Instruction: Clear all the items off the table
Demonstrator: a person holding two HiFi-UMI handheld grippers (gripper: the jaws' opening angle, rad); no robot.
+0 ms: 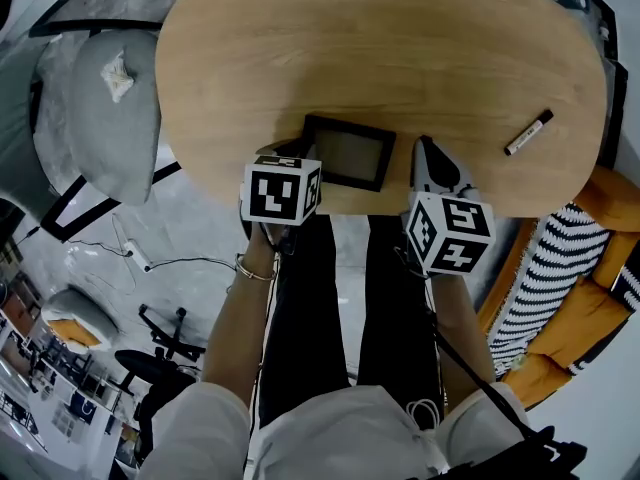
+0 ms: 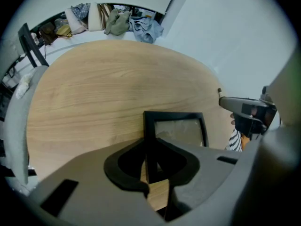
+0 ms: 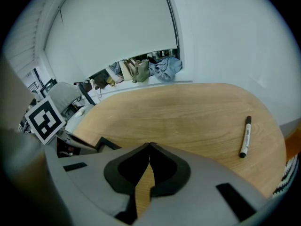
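Observation:
A black picture frame [image 1: 348, 153] lies flat near the front edge of the oval wooden table [image 1: 380, 48]. My left gripper [image 1: 292, 150] stands over the frame's left side. In the left gripper view its jaws [image 2: 149, 142] are closed on the left bar of the frame [image 2: 176, 128]. A black-and-white marker [image 1: 528, 133] lies at the table's right end, apart from both grippers. My right gripper [image 1: 432, 156] hovers just right of the frame. In the right gripper view its tips [image 3: 149, 147] meet with nothing between them, and the marker [image 3: 245, 136] lies off to the right.
A grey chair [image 1: 110, 108] stands against the table's left side. An orange sofa with a striped cushion [image 1: 560, 268] sits at the right. A pile of clothes [image 2: 127, 22] lies beyond the table's far edge. A power strip [image 1: 135, 256] and cables lie on the floor.

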